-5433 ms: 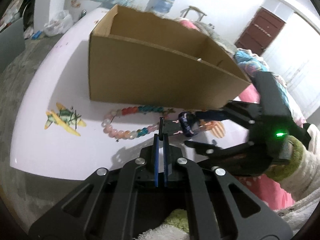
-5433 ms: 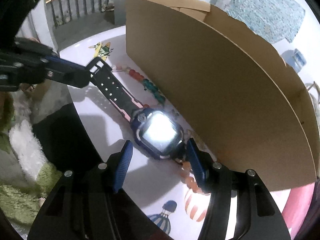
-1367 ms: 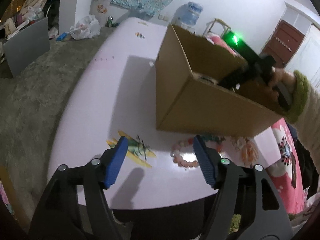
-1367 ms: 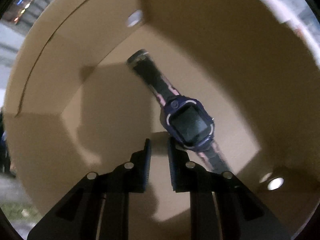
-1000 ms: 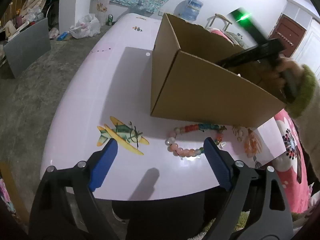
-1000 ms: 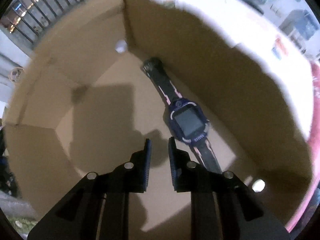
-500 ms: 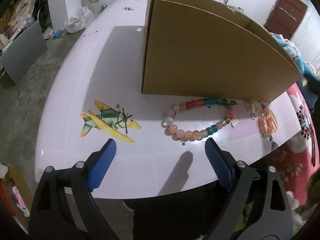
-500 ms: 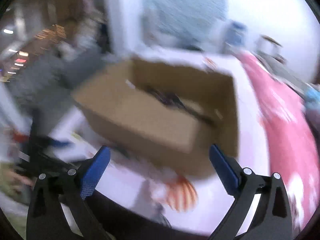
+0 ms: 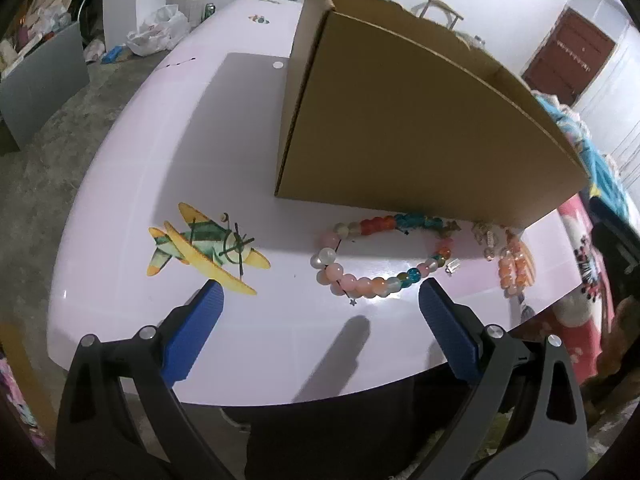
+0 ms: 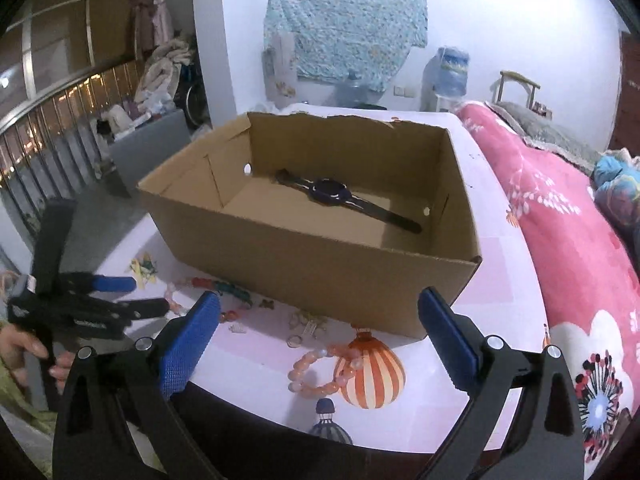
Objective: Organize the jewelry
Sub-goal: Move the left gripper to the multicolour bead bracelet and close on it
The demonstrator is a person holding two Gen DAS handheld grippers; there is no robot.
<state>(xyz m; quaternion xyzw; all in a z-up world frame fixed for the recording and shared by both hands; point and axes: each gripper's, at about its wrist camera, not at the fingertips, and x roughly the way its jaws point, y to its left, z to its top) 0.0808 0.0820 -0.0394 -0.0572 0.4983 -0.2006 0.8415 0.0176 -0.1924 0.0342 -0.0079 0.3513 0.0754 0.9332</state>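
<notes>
Two claws, both spread wide and empty. From the left claw [image 9: 320,300] the multicoloured bead bracelet [image 9: 380,254] lies just ahead at 12 o'clock on the worktop [image 9: 160,152], its long axis running 9 to 3, in front of the cardboard box [image 9: 400,128]. The right claw [image 10: 318,312] hangs nearer the orange bead bracelet [image 10: 320,368].
</notes>
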